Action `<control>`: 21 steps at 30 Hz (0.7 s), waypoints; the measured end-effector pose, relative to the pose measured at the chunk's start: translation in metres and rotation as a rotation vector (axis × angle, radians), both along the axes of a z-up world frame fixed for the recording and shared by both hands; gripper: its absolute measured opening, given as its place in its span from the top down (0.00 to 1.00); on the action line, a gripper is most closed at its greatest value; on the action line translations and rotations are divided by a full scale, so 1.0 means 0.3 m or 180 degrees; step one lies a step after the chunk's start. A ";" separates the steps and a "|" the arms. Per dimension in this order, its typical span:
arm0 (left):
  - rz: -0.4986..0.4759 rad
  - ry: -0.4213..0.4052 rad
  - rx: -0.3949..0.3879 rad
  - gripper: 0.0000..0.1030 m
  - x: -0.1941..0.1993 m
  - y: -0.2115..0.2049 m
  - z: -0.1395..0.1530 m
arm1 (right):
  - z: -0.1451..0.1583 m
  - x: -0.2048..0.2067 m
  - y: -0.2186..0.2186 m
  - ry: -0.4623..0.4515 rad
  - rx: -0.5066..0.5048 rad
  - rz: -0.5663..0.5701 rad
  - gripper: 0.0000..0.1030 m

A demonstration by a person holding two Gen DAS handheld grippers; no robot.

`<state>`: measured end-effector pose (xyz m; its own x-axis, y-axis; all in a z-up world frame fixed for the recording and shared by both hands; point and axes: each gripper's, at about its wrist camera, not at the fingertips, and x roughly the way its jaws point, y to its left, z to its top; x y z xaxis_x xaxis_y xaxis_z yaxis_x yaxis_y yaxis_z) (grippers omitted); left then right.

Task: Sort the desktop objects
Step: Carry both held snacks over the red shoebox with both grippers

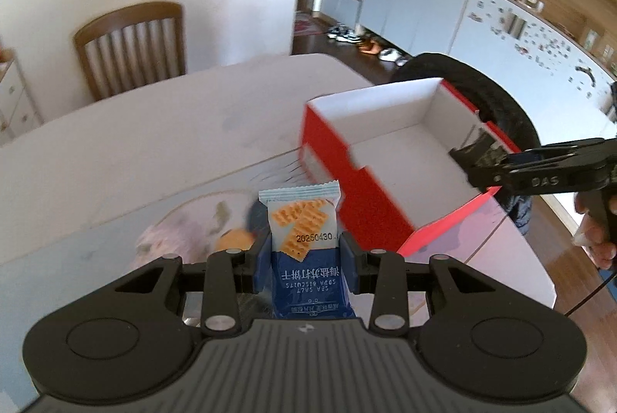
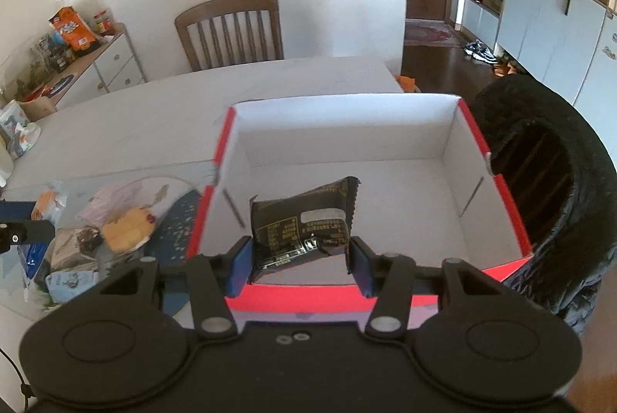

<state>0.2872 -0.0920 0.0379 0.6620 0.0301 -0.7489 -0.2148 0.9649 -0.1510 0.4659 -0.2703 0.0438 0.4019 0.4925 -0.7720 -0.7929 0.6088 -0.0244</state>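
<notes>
My left gripper [image 1: 304,262] is shut on a blue and white soda biscuit packet [image 1: 302,239], held upright above the table to the left of the red box [image 1: 339,162]. In the right wrist view my right gripper [image 2: 300,260] is shut on a black snack packet [image 2: 304,224], held over the near edge of the same red box [image 2: 304,297], whose white inside holds nothing. The right gripper [image 1: 478,158] also shows in the left wrist view, over the box's right side, with the person's hand [image 1: 597,235] behind it.
A heap of packets and a yellow soft thing [image 2: 127,224] lies on a clear mat left of the box. A black coat [image 2: 540,158] hangs over a chair right of the box. A wooden chair [image 2: 231,31] stands at the table's far side. A sideboard [image 2: 112,62] with snacks is at the left.
</notes>
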 end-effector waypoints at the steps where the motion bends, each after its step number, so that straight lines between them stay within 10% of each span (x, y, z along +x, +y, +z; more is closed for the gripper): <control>1: -0.0049 -0.0008 0.0010 0.65 0.027 -0.016 0.005 | -0.002 0.014 -0.006 -0.0002 -0.0002 -0.0013 0.50; 21: -0.0699 0.0129 0.0123 0.65 0.484 -0.250 -0.064 | -0.070 0.193 -0.039 0.0059 -0.0208 -0.0170 0.50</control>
<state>0.4324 -0.1669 0.0188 0.6252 -0.0823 -0.7761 -0.0041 0.9941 -0.1087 0.5237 -0.2822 0.0227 0.4116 0.4190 -0.8093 -0.7601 0.6477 -0.0512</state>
